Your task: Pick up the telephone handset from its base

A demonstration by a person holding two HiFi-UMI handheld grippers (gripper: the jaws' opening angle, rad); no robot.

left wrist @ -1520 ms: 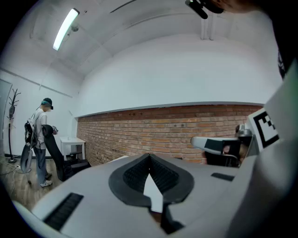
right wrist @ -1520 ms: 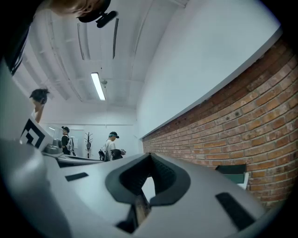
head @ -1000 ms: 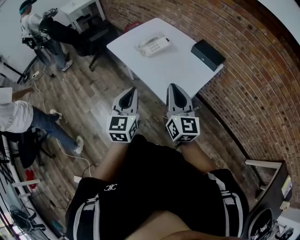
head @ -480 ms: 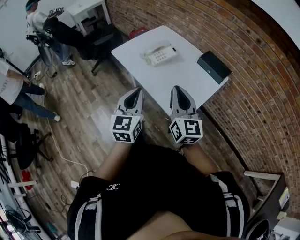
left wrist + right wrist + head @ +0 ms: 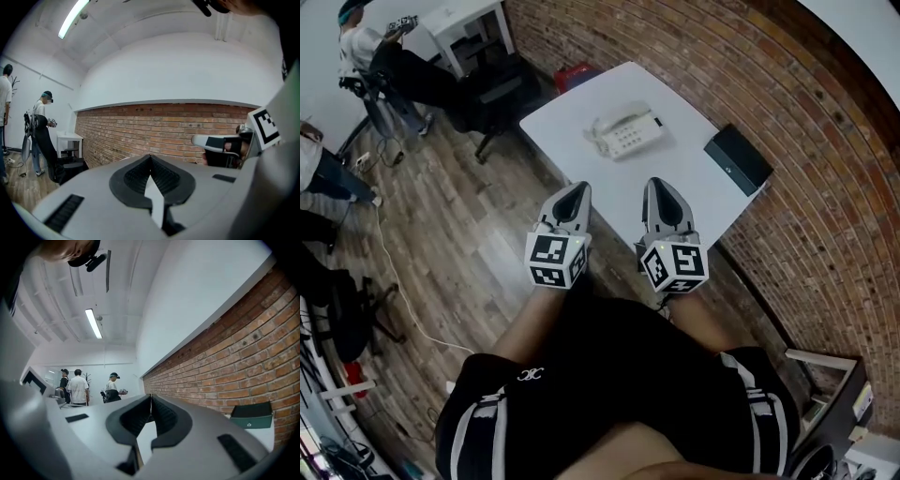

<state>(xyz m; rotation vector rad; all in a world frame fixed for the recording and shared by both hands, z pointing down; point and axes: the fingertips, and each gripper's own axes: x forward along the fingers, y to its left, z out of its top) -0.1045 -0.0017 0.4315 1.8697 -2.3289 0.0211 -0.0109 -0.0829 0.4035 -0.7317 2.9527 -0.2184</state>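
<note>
A white telephone (image 5: 624, 131) lies on the white table (image 5: 572, 108), its handset (image 5: 605, 129) resting in the base on the left side. Both grippers hang side by side at the table's near edge, short of the phone. My left gripper (image 5: 575, 191) is over the floor by the table's near corner, with its jaws shut and nothing between them (image 5: 150, 158). My right gripper (image 5: 659, 187) is over the table's near edge, also shut and holding nothing (image 5: 150, 397). The phone does not show in either gripper view.
A black box (image 5: 738, 159) sits on the table's right end, also seen as the black box (image 5: 253, 415) against the brick wall (image 5: 825, 141). A dark chair (image 5: 492, 89), a small white desk (image 5: 464, 17) and a person (image 5: 366, 56) stand beyond the table's left.
The table and telephone have come nearer and lower in the head view. Both shut grippers have moved with me towards the table edge. The people at the left have shifted.
</note>
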